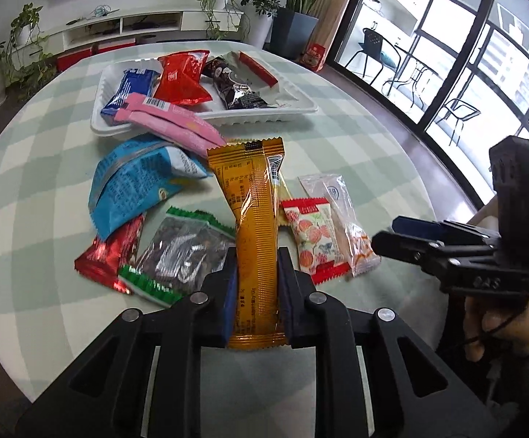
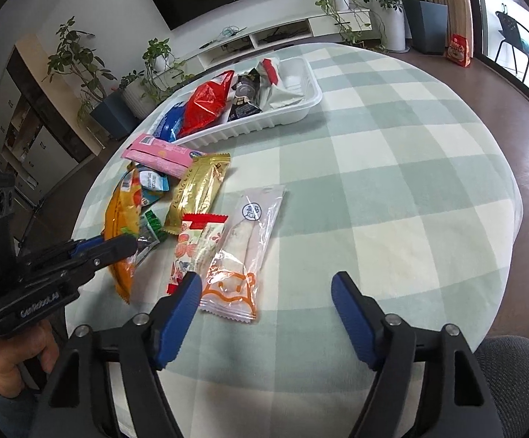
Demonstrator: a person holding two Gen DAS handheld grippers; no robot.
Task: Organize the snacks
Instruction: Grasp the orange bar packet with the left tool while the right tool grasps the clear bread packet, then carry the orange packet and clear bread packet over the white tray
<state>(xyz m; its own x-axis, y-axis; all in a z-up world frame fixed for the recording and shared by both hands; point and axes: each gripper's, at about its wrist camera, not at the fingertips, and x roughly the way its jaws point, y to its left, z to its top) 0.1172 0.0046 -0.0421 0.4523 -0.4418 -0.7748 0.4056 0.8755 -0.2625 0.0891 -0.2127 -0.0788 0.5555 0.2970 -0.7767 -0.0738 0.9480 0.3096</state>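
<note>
Two grippers are over a round table with a pale green checked cloth. Your left gripper has its jaws clamped narrow on an orange bar wrapper, gripping it near its lower end; the wrapper stands up between the blue pads and leans away from the jaws toward the far side of the table. Your right gripper has its jaws standing wide apart with nothing between the pads, only bare cloth beneath the gap.

Just beyond your right gripper's left pad lies a clear packet with an orange cartoon print, and touching its left side is a red-edged packet printed with peaches. Left of your left gripper's jaws lie a green-edged clear packet of dark pieces, a red foil bar and a blue bag.

Farther out beyond both grippers sits a white tray holding a red pouch, a dark blue packet and a black packet. A pink packet rests across the tray's near rim.
</note>
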